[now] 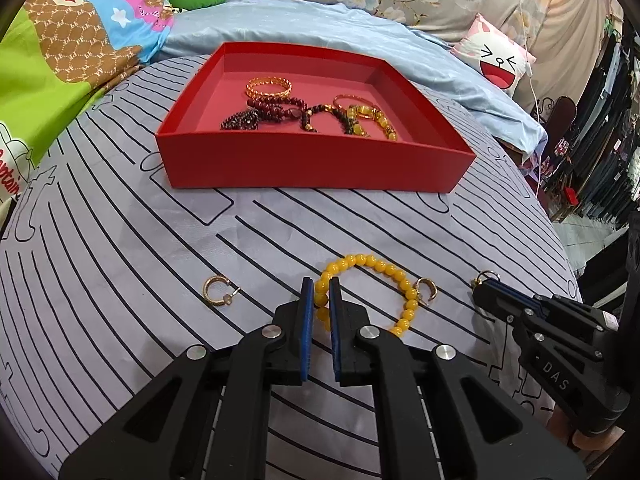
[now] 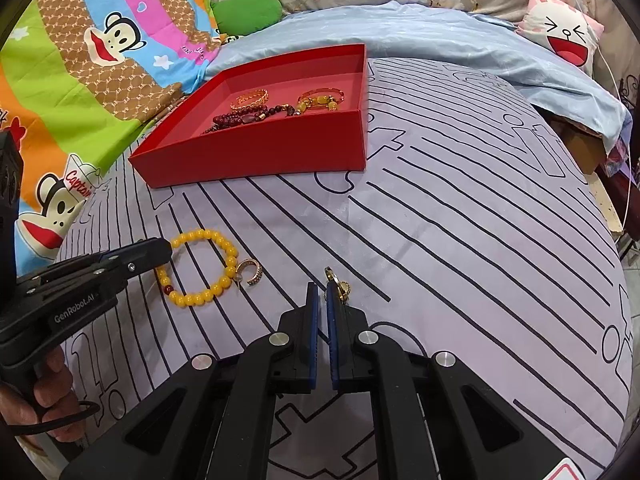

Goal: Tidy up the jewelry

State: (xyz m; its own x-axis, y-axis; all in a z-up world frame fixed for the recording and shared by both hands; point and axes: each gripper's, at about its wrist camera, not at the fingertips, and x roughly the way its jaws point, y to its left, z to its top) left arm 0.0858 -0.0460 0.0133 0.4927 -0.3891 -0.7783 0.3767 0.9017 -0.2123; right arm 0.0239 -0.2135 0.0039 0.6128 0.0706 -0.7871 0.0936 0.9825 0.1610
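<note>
A yellow bead bracelet (image 1: pixel 372 262) (image 2: pixel 224 248) lies on the striped sheet, and my left gripper (image 1: pixel 320 286) (image 2: pixel 170 246) is shut on its left side. My right gripper (image 2: pixel 321 290) (image 1: pixel 478 290) is shut on a small gold earring (image 2: pixel 342 288) (image 1: pixel 487 277) that pokes out past its tips, low over the sheet. A gold hoop earring (image 1: pixel 426 290) (image 2: pixel 250 272) touches the bracelet's right side. Another gold hoop (image 1: pixel 218 290) lies loose to the left. The red box (image 1: pixel 312 164) (image 2: pixel 260 156) behind holds a gold bangle (image 1: pixel 268 87), dark red beads (image 1: pixel 276 108) and amber pieces.
The striped sheet (image 2: pixel 460 220) covers the bed, which drops off at the right. A blue quilt (image 1: pixel 360 28) and cartoon pillows (image 2: pixel 568 32) lie behind the box, bright cartoon bedding at the left. A hand (image 2: pixel 48 388) holds the left gripper's handle.
</note>
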